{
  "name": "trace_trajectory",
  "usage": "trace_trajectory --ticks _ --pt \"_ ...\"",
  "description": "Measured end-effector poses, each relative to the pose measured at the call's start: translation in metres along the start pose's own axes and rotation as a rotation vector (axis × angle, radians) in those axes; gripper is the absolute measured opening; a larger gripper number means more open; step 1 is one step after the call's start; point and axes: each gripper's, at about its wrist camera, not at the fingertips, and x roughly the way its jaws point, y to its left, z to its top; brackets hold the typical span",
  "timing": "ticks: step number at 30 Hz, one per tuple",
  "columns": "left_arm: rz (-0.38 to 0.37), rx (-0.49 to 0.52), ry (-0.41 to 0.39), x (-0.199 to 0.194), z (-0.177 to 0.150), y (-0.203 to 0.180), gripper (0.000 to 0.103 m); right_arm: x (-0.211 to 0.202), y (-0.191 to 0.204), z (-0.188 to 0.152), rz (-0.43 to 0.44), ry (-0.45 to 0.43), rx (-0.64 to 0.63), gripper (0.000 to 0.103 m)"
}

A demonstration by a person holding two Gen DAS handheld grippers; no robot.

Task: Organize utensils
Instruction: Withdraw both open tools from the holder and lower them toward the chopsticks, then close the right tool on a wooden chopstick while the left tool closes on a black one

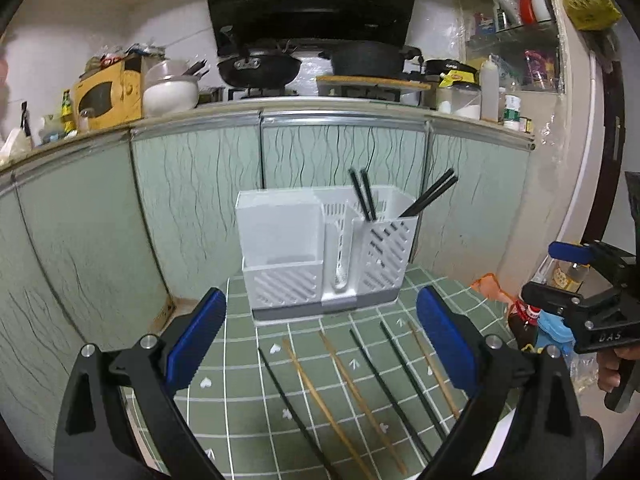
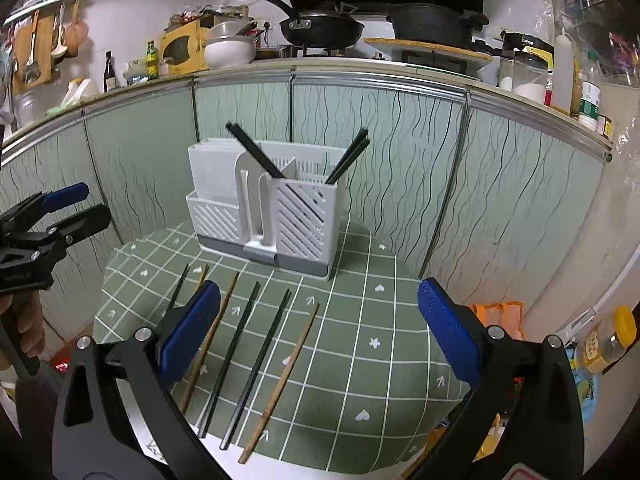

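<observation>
A white utensil holder [image 1: 320, 256] [image 2: 268, 216] stands at the far side of a small table with a green grid cloth [image 1: 248, 424] [image 2: 360, 360]. Several black chopsticks [image 1: 366, 196] [image 2: 256, 152] stand in its right compartment. Several loose chopsticks lie on the cloth in front, black ones [image 1: 394, 392] [image 2: 256, 360] and wooden ones [image 1: 352, 392] [image 2: 280, 384]. My left gripper [image 1: 320, 344] is open and empty above them. My right gripper [image 2: 320, 332] is open and empty, held above the cloth to their right; it also shows in the left wrist view [image 1: 560, 276].
Green cabinet doors [image 1: 192, 208] stand right behind the table under a counter with a pan [image 1: 258, 66], a pot [image 2: 436, 20], jars and bottles. Bottles and bags [image 1: 524, 320] lie on the floor at the right. A wall [image 2: 580, 220] closes the right side.
</observation>
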Motion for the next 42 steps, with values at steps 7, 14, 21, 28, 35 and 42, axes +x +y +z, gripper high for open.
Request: trace_trajectory --ticks 7,14,21,28,35,42 --pt "0.030 0.001 0.034 0.004 -0.030 0.008 0.093 0.007 0.009 -0.031 0.000 0.014 0.005 0.095" --pt "0.058 -0.044 0.111 0.009 -0.064 0.023 0.093 0.019 0.019 -0.060 -0.002 0.040 0.003 0.095" --pt "0.036 -0.089 0.141 0.009 -0.094 0.032 0.093 0.025 0.022 -0.088 -0.010 0.053 0.029 0.095" --pt "0.048 -0.053 0.156 0.009 -0.127 0.026 0.093 0.035 0.027 -0.113 -0.026 0.081 0.024 0.095" --pt "0.079 -0.023 0.201 0.016 -0.151 0.017 0.082 0.044 0.027 -0.133 -0.036 0.128 0.021 0.087" --pt "0.064 -0.010 0.216 0.023 -0.164 0.008 0.078 0.054 0.031 -0.145 -0.018 0.181 0.028 0.074"
